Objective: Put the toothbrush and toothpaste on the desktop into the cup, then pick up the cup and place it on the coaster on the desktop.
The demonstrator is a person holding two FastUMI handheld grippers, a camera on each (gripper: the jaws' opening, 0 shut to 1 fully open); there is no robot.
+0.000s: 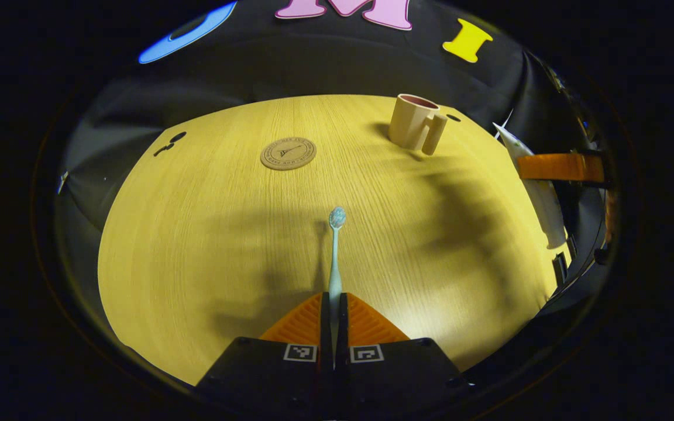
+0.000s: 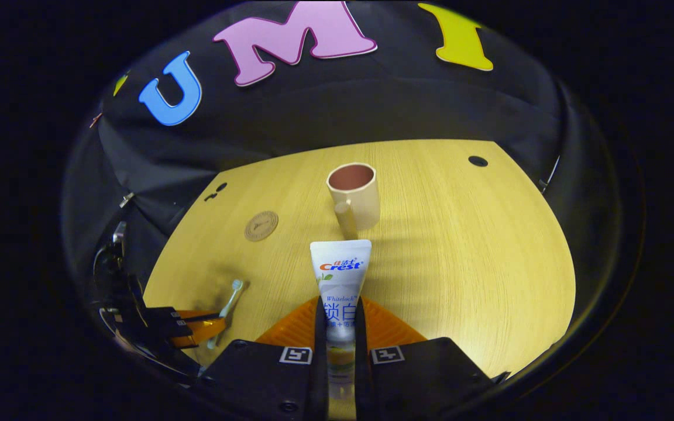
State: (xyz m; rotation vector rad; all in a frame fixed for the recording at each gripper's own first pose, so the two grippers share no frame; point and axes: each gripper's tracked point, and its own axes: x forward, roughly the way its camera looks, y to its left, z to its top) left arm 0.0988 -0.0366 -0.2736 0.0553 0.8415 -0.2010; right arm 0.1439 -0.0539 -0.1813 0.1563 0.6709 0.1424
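Note:
My left gripper (image 1: 334, 301) is shut on the handle of a pale blue toothbrush (image 1: 335, 257), whose bristle head points forward over the yellow wooden table (image 1: 208, 234). My right gripper (image 2: 340, 307) is shut on a white toothpaste tube (image 2: 340, 275), its flat end aimed at the beige cup (image 2: 354, 196). The cup (image 1: 414, 123) stands upright at the far right in the left gripper view, handle toward me. A round cork coaster (image 1: 288, 153) lies flat left of it; the right gripper view shows the coaster (image 2: 261, 225) left of the cup. The right gripper with the tube (image 1: 539, 187) appears at the right edge. The left gripper (image 2: 196, 327) with the toothbrush (image 2: 229, 304) appears at lower left.
Black cloth walls surround the table on all sides. Small dark holes (image 1: 170, 142) mark the tabletop at the far left, and another hole (image 2: 478, 161) lies at the far right corner. Shadows of the grippers fall across the middle of the table.

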